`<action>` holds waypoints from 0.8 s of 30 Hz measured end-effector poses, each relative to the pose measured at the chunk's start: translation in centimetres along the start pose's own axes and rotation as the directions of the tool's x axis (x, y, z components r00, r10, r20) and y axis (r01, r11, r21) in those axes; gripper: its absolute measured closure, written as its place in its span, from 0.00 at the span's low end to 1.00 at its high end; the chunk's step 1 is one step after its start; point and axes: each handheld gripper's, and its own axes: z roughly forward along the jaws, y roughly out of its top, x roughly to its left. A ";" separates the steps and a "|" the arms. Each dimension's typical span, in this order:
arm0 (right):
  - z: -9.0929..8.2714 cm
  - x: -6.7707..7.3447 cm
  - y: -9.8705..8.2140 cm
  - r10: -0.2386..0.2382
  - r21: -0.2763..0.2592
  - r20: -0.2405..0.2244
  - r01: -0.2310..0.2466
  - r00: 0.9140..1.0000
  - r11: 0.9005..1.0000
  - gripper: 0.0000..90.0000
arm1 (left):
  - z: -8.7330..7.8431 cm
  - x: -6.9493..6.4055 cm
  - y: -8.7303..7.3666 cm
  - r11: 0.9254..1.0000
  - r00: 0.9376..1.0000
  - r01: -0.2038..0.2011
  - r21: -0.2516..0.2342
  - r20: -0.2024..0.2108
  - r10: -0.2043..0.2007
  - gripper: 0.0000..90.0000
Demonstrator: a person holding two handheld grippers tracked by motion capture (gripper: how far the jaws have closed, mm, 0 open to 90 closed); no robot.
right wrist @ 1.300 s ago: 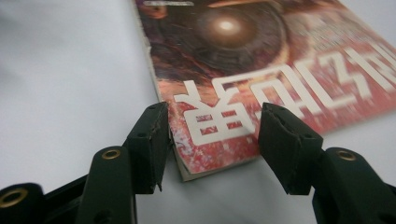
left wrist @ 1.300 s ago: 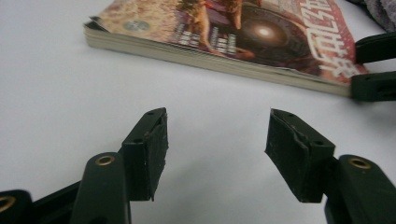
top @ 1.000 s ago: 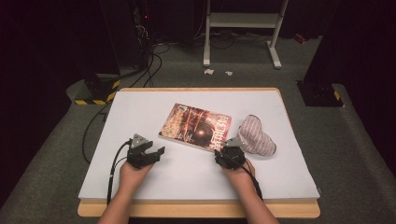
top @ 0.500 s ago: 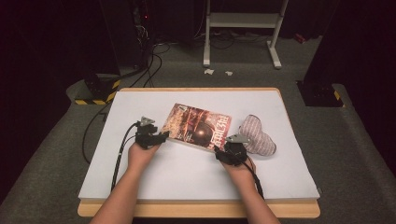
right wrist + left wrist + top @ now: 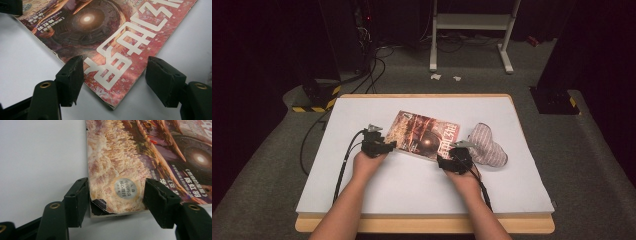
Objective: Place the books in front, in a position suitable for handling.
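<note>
Glossy magazine [image 5: 423,135], flat and rectangular, lies askew, long axis toward the striped cloth [image 5: 486,148]; your left gripper [image 5: 116,192] and just-widened right gripper [image 5: 115,72] gape around its near corners.

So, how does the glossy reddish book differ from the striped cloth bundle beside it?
The glossy reddish book lies flat with sharp straight edges; the striped cloth bundle is soft, rounded and lumpy. The book is larger and has a printed cover picture; the bundle has plain thin stripes. Both rest on the white table.
</note>
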 end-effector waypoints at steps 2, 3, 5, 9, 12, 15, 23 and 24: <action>0.0 0.0 0.0 -0.001 0.003 0.000 0.001 1.000 1.000 0.36 | -0.3 0.0 -0.2 1.000 1.000 -0.003 0.005 -0.003 0.003 0.45; 0.0 0.0 0.0 0.004 0.004 0.004 -0.004 1.000 1.000 0.37 | -0.4 -0.1 -0.3 1.000 1.000 -0.002 0.007 -0.003 0.002 0.46; 0.0 0.0 0.0 0.001 0.003 0.011 -0.001 1.000 1.000 0.38 | -0.8 -0.3 -0.6 1.000 1.000 -0.011 0.003 -0.013 0.011 0.48; -0.2 0.0 -0.1 -0.001 0.003 0.006 0.001 1.000 1.000 0.40 | -1.7 -0.7 -1.5 1.000 1.000 -0.024 -0.001 -0.017 0.024 0.51; -0.3 0.0 -0.2 -0.004 0.010 0.005 0.004 1.000 1.000 0.42 | -2.5 -1.1 -2.1 0.999 0.999 -0.041 0.006 -0.029 0.041 0.53; -0.5 0.0 -0.3 -0.009 0.016 -0.007 0.009 1.000 1.000 0.43 | -3.3 -1.5 -2.8 0.999 0.998 -0.054 0.009 -0.036 0.054 0.53; -1.6 0.4 -1.3 -0.045 0.028 -0.044 0.046 0.998 0.999 0.44 | -5.8 -2.8 -4.9 0.997 0.996 -0.073 0.027 -0.041 0.074 0.56; -1.8 0.5 -1.5 -0.049 0.029 -0.049 0.050 0.998 0.998 0.44 | -6.2 -3.0 -5.2 0.997 0.996 -0.077 0.029 -0.040 0.078 0.56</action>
